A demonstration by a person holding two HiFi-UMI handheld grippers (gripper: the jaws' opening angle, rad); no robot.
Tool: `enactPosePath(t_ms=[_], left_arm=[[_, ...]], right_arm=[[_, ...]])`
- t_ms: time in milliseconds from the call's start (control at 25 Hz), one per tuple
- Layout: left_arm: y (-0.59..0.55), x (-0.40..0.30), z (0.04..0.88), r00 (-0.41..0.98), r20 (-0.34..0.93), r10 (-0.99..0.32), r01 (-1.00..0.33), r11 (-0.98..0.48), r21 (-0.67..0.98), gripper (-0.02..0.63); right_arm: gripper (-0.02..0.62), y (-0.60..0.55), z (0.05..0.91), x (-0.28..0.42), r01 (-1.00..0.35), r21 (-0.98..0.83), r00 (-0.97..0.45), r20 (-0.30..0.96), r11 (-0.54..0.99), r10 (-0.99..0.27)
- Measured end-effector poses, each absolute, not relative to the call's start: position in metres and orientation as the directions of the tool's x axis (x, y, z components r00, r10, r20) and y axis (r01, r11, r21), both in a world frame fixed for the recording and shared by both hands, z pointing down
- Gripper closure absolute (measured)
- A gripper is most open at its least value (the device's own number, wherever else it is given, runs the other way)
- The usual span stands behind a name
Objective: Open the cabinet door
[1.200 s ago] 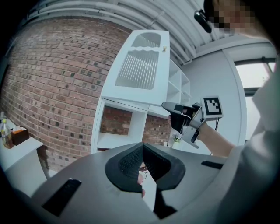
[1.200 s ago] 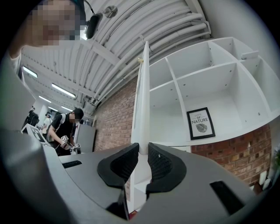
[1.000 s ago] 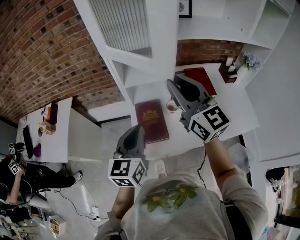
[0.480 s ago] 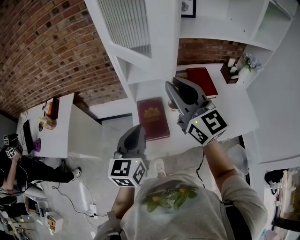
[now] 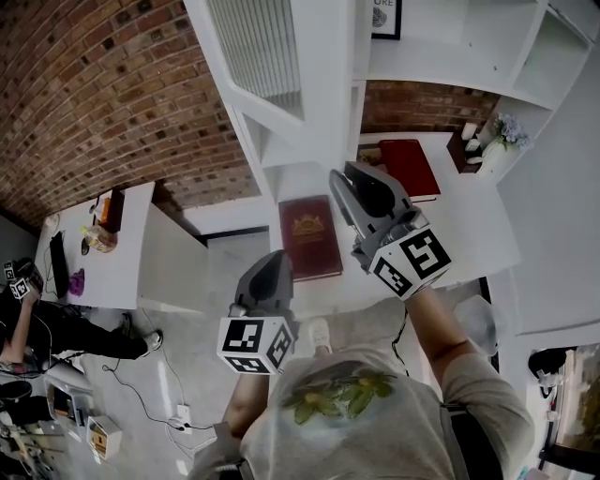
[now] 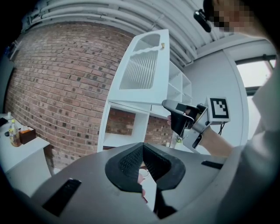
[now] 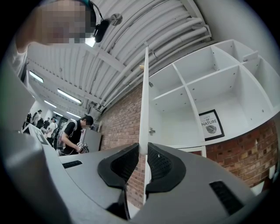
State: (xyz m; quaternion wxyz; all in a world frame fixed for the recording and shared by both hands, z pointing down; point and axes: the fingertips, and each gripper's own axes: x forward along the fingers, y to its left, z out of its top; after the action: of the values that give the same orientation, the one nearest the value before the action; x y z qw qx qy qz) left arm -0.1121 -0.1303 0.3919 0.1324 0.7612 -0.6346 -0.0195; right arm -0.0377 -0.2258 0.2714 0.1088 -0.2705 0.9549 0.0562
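Observation:
The white cabinet door (image 5: 323, 84) with its slatted panel (image 5: 258, 42) stands swung out from the wall cabinet. My right gripper (image 5: 341, 178) is shut on the door's free edge. In the right gripper view that thin edge (image 7: 145, 96) runs straight up from between the pads of the right gripper (image 7: 143, 151). The left gripper view shows the door (image 6: 142, 70) from outside, with the right gripper (image 6: 166, 104) at its lower corner. My left gripper (image 5: 277, 256) hangs lower, away from the cabinet. Its tips (image 6: 142, 147) meet with nothing between them.
Open white shelves (image 5: 450, 52) with a framed print (image 5: 385, 16) lie behind the door. A red book (image 5: 309, 236) and a second one (image 5: 413, 167) lie on the white counter (image 5: 469, 225). A vase of flowers (image 5: 499, 145) stands far right. A person (image 5: 23, 323) is by the desk (image 5: 112, 272).
The right gripper has shifted a little with the door edge in it, and the door has swung slightly further out. The left gripper has stayed where it was.

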Motion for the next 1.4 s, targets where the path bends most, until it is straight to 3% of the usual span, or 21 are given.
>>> enactPosePath(t_ms=[1400], left_arm=[[-0.113, -0.126, 0.388, 0.131, 0.135, -0.982, -0.97, -0.099, 0.221, 0.597]], right_arm=[[0.523, -0.169, 0.271, -0.086, -0.378, 0.115, -0.913, -0.21, 0.919, -0.349]])
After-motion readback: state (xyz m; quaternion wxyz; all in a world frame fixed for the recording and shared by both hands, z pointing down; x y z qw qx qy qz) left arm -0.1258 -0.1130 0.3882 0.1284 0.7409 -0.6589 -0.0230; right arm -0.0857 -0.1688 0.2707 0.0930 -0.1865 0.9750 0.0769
